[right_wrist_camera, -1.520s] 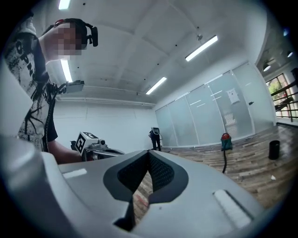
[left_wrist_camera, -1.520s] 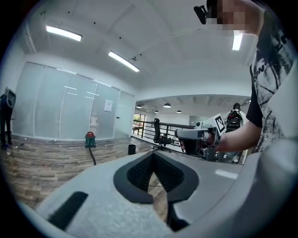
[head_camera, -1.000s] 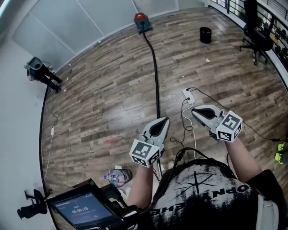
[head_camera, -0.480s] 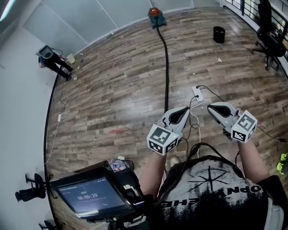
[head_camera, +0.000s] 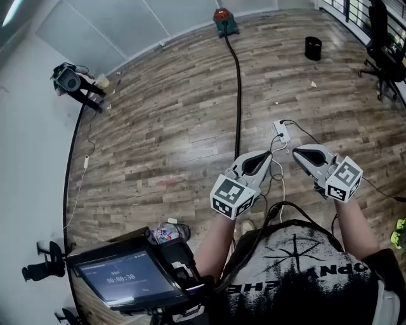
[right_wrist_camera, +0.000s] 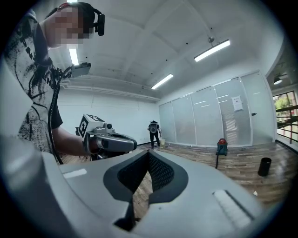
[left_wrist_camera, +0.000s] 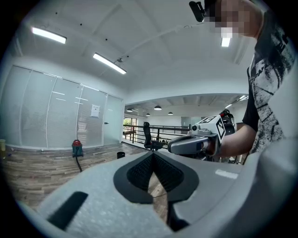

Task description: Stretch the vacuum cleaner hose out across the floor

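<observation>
The red and teal vacuum cleaner (head_camera: 223, 19) stands by the far wall. Its black hose (head_camera: 238, 89) runs straight across the wood floor toward me and ends out of sight behind my left gripper (head_camera: 268, 155). That gripper is shut and empty, held in the air over the hose's near end. My right gripper (head_camera: 295, 152) hangs beside it, also shut with nothing between its fingers. The left gripper view shows the vacuum cleaner (left_wrist_camera: 77, 148) and hose (left_wrist_camera: 78, 163) far off. In the right gripper view the vacuum cleaner (right_wrist_camera: 221, 146) is equally distant.
A white power strip (head_camera: 281, 131) with thin cables lies just beyond the grippers. A black bin (head_camera: 312, 47) and an office chair (head_camera: 384, 60) stand at the far right, a camera on a stand (head_camera: 71, 80) at the far left. A monitor (head_camera: 124, 279) sits near my left side.
My left gripper has drifted right and forward, closer to the power strip and the right gripper. The right gripper shifted slightly. Both stayed shut and empty.
</observation>
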`<state>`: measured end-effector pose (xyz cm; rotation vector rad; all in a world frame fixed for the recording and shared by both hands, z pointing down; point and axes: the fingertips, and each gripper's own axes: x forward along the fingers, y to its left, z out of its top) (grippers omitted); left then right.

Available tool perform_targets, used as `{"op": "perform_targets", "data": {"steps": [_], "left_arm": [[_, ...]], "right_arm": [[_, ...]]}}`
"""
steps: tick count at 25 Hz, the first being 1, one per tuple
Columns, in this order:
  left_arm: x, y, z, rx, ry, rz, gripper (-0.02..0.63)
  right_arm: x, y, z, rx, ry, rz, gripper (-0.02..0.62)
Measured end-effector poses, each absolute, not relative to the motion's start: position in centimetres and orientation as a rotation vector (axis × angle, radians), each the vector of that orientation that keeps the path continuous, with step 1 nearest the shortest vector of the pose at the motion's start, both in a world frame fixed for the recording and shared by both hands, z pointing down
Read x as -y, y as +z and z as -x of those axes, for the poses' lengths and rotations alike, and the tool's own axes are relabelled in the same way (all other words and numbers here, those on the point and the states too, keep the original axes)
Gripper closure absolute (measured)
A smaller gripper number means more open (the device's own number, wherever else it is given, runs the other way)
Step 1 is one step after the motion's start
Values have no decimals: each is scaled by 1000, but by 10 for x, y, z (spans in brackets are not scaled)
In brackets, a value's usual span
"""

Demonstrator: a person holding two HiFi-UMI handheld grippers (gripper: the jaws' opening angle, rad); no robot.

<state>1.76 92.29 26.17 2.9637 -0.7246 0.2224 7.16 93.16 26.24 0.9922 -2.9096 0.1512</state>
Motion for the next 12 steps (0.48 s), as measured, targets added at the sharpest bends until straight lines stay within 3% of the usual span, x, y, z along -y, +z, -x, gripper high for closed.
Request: {"op": "perform_targets", "data": {"steps": [12], "left_arm": [[-921,265,-11,741,227,-2950,604]], "right_arm": [[-929,269,-66,2877,127,-990,589]]}}
